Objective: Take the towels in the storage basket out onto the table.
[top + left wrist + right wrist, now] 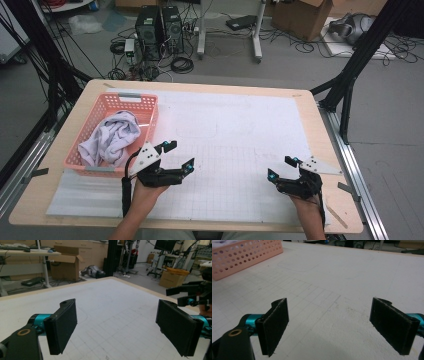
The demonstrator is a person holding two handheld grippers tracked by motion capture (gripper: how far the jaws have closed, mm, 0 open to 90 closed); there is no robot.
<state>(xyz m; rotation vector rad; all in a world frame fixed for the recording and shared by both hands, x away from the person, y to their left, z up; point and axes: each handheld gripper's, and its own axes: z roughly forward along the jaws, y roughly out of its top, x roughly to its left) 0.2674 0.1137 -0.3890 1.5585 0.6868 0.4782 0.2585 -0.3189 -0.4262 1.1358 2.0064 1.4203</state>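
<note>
A pink perforated basket (146, 101) stands at the table's left with a crumpled pale lavender cloth (112, 137) inside it. My left gripper (179, 155) hovers just right of the basket's near corner, open, nothing between its jaws. My right gripper (282, 167) rests low over the white mat at the near right, also open and holding nothing. In the left gripper view my gripper (116, 326) has its jaws wide apart over the gridded mat, and the other gripper (190, 293) shows at the far right. The right gripper view has my gripper (329, 323) spread wide, the basket (242, 257) at upper left.
A white gridded mat (235, 130) covers most of the wooden table (60, 137). Beyond the far edge stand computer towers (160, 30), cables, desk legs and a cardboard box (305, 17). Black frame struts (350, 65) rise at the right.
</note>
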